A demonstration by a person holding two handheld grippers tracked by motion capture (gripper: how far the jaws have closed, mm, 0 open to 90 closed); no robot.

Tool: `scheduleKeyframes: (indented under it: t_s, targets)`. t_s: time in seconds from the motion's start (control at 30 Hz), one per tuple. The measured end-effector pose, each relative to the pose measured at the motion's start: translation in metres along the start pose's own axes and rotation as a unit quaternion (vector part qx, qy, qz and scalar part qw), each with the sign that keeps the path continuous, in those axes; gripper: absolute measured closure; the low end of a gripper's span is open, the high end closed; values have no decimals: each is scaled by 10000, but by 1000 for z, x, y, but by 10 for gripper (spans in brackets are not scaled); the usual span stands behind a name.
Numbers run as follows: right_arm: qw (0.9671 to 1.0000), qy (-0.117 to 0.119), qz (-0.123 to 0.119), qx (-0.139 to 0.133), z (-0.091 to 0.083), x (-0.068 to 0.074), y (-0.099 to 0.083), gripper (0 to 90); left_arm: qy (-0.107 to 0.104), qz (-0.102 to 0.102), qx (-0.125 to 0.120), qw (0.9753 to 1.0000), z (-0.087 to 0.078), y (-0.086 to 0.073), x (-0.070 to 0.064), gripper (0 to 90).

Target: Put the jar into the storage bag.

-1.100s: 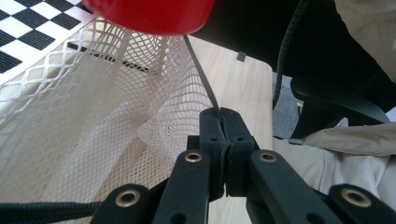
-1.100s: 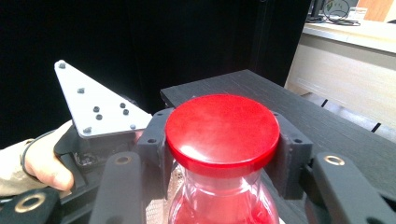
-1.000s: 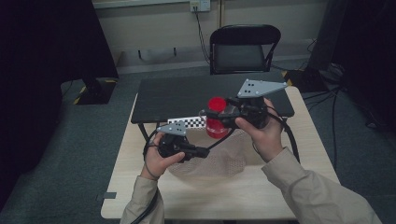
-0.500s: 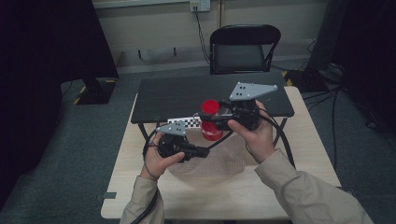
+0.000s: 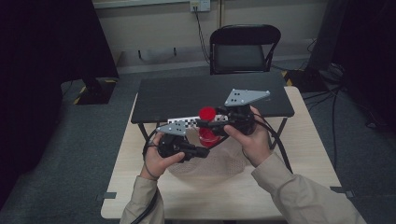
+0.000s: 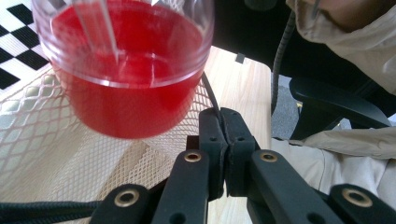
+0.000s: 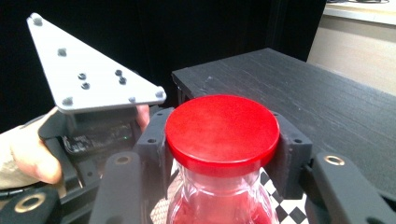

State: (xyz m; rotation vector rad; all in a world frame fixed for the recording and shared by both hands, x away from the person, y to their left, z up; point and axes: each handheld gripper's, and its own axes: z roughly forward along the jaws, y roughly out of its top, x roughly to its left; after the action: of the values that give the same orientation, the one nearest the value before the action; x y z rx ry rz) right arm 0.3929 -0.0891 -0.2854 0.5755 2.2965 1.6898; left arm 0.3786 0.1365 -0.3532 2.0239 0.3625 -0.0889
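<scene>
A light wooden counter (image 5: 303, 154) is seen carrying a raised black board (image 5: 187, 95) at its far side and a cream mesh mat (image 6: 42, 154) nearer the person. Above the mat, a clear glass bottle of red liquid (image 5: 208, 135) is held by its neck just under a round red cap (image 7: 222, 127) (the bottle is lifted, tilted slightly). The right gripper (image 5: 212, 123) has its fingers clamped on that neck. The left gripper (image 6: 225, 140), just beside the bottle's base, has its fingers pressed together, empty.
</scene>
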Motion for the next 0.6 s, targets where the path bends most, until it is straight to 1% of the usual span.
scheduleKeyframes:
  t_s: [0.37, 0.43, 0.6]
  targets:
    - [9999, 11, 147, -56, 3, -3, -15, 488, -2, -35, 20, 10000, 1, -1, 1, 883]
    - [9998, -17, 197, -72, 5, -3, -19, 488, 4, -39, 21, 10000, 1, -1, 1, 882]
    - [9997, -87, 237, -31, 10, -3, -28, 488, 20, -20, 8, 10000, 0, -1, 0, 880]
